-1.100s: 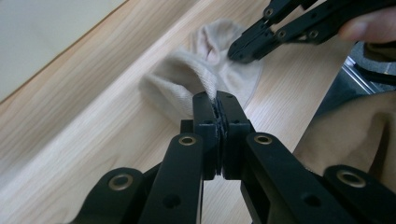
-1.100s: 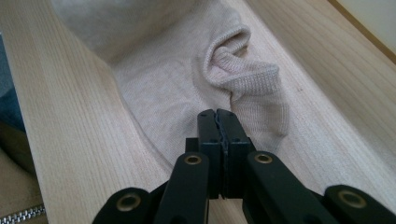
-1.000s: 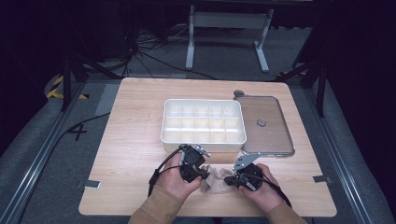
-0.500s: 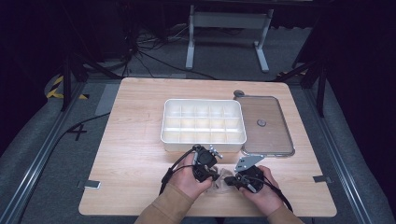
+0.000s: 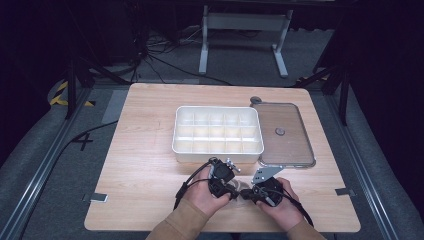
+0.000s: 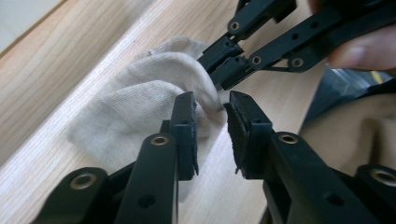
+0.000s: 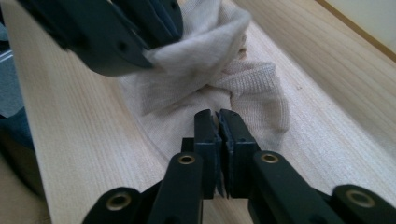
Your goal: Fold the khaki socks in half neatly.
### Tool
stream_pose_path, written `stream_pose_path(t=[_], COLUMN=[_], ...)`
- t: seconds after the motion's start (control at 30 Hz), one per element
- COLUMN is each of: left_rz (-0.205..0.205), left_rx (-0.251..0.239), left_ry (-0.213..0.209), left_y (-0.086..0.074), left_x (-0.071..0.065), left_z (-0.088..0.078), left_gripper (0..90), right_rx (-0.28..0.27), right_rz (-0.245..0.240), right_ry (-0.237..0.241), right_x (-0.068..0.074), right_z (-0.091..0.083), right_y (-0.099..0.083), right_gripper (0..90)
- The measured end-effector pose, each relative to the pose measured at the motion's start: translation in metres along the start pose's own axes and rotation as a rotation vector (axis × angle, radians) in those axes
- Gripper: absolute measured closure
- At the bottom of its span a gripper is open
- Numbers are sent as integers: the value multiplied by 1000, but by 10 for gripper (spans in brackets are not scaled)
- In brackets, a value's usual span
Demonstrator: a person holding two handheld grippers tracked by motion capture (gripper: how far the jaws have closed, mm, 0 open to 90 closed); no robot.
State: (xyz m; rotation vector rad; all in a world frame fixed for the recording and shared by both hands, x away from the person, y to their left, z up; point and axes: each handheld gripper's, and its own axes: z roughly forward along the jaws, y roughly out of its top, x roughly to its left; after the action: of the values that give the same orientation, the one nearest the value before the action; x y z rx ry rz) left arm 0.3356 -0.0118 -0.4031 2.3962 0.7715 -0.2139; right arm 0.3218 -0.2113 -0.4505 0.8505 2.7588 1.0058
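left gripper (image 6: 210, 123) fingers just parting, released beside the beige cloth (image 6: 140, 102), right gripper (image 7: 218, 122) fingers just easing, nearly clenched, pinching cloth edge, on bench (image 5: 145, 165)

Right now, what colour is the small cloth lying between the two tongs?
The cloth is pale beige, off-white, a plain knit with no pattern. The left gripper view shows it best.

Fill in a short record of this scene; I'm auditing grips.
item: crumpled beige knit cloth, lying on the light wooden table
left tool: open, jaws just been opening, cloth fold at their tips
right tool: jaws nearly together, just been opening; grip on cloth unclear
behind: white plastic compartment box, clear flat lid beside it
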Motion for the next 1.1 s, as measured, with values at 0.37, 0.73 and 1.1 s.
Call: stream_pose_path(t=[0.37,0.73,1.1], left_rz=[-23,1,18], left_rx=[-17,-13,14], left_ry=[39,76,122], left_y=[-15,-22,-17], left_x=[1,-8,-8], left_z=[-24,2,23], left_gripper=[678,648,697], right_rx=[-7,53,70], right_rz=[-23,1,17], right_ry=[-26,-28,-10], right_x=[-1,-7,-6], right_z=[-23,-20,-8], right_y=[10,6,1], right_gripper=[843,885,892])
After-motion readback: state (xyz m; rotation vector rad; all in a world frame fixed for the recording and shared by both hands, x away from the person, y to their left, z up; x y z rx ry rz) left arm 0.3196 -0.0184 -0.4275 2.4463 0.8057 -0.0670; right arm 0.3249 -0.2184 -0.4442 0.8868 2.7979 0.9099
